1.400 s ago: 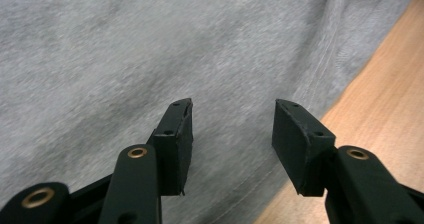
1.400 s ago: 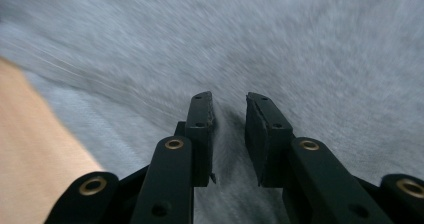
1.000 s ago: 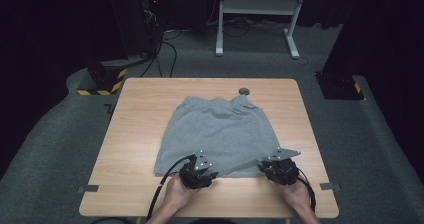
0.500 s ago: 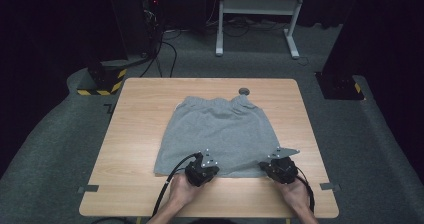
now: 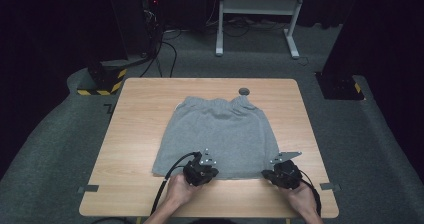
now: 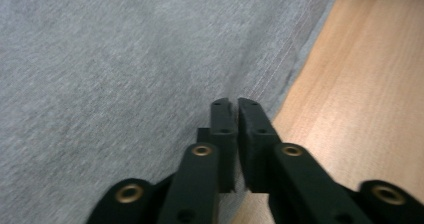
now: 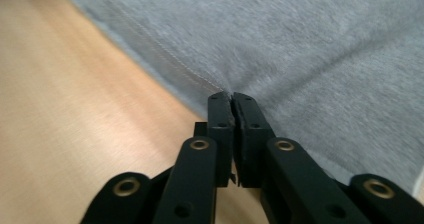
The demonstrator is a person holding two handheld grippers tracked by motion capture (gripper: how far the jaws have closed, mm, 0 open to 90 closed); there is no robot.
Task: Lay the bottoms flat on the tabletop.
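Observation:
Grey shorts (image 5: 220, 129) lie flat on the wooden table (image 5: 135, 134), waistband at the far side, hem at the near side. My left gripper (image 5: 201, 173) sits at the near hem, left of its middle. In the left gripper view its jaws (image 6: 235, 103) are shut and pinch the grey cloth (image 6: 125, 59) at the stitched hem. My right gripper (image 5: 282, 175) holds the near right corner of the hem. In the right gripper view the jaws (image 7: 230, 96) are shut on the fabric (image 7: 325, 44), which puckers at their tips. A hand holds each gripper.
A small dark round disc (image 5: 244, 90) lies on the table just beyond the waistband. Grey tape strips (image 5: 87, 188) mark the near table corners. Behind the table stand a white frame (image 5: 260, 14) and a yellow-black striped base (image 5: 102, 81) on the carpet.
The left gripper has edged slightly forward onto the hem. The right gripper and the shorts stay where they were.

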